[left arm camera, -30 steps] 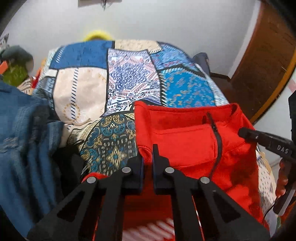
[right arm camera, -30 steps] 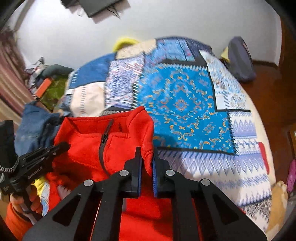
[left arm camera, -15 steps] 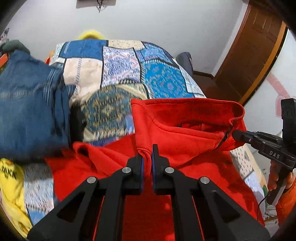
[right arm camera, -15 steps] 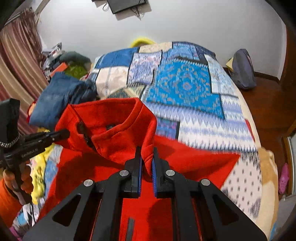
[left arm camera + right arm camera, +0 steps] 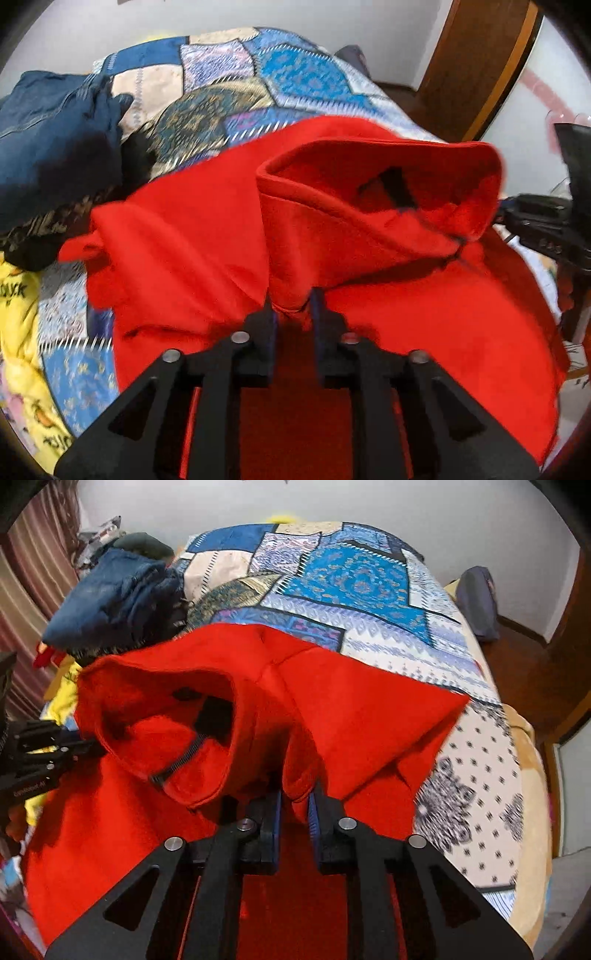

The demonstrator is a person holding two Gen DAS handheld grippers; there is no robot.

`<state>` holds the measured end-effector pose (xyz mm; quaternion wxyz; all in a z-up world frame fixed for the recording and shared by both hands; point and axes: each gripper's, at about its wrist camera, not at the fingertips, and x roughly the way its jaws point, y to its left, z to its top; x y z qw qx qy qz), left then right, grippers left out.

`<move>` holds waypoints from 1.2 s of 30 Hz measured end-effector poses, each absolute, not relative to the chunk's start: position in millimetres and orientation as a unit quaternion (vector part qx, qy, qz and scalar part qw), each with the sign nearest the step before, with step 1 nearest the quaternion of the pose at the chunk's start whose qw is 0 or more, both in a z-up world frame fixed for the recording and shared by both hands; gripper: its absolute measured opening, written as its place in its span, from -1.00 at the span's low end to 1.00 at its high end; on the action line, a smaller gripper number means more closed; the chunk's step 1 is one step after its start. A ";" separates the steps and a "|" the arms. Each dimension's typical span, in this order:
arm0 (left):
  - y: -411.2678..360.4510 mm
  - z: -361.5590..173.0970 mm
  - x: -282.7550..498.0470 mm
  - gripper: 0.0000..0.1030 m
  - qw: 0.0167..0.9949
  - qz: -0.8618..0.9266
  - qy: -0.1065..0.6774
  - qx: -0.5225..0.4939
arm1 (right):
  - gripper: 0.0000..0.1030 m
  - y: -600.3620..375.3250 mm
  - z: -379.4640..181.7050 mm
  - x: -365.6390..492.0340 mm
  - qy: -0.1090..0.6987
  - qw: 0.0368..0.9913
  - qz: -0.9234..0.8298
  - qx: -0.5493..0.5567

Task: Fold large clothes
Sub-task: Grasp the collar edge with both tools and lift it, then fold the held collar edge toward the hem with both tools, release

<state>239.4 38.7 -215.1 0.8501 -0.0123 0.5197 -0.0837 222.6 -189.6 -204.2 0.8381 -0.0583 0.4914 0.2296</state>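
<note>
A red fleece jacket (image 5: 369,258) with a zip collar lies spread over the patchwork bedspread (image 5: 295,74), its collar still standing up. My left gripper (image 5: 293,310) has a fold of the jacket's shoulder between its fingers; its jaws are opening and the pads stand a little off the cloth. My right gripper (image 5: 295,801) has the other shoulder fold of the jacket (image 5: 351,709) between its jaws, which are opening too. Each gripper shows in the other's view: the right gripper (image 5: 535,221) beside the collar, the left gripper (image 5: 37,760) at the far left.
Folded blue jeans (image 5: 48,140) sit on dark clothes at the bed's left side, also seen as jeans (image 5: 110,594). A yellow printed garment (image 5: 18,314) lies at the near left. A wooden door (image 5: 472,55) and a grey bag (image 5: 476,598) stand right of the bed.
Both grippers pulled the jacket back toward the near end of the bed and lower, so more red cloth lies flat. Their jaws, shut before, now stand slightly apart.
</note>
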 end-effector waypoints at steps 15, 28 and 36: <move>87.9 -157.4 213.8 0.12 0.890 -0.009 0.456 0.006 | -0.66 -232.0 -157.8 222.5 0.494 0.848 0.193 0.000; 102.1 -127.6 302.3 0.27 0.897 -0.021 0.440 -0.038 | -0.27 -184.9 -137.6 282.3 0.478 0.850 0.217 0.042; 69.3 -171.0 343.5 0.27 0.870 -0.057 0.489 -0.020 | -0.27 -156.7 -183.1 300.3 0.546 0.804 0.229 0.048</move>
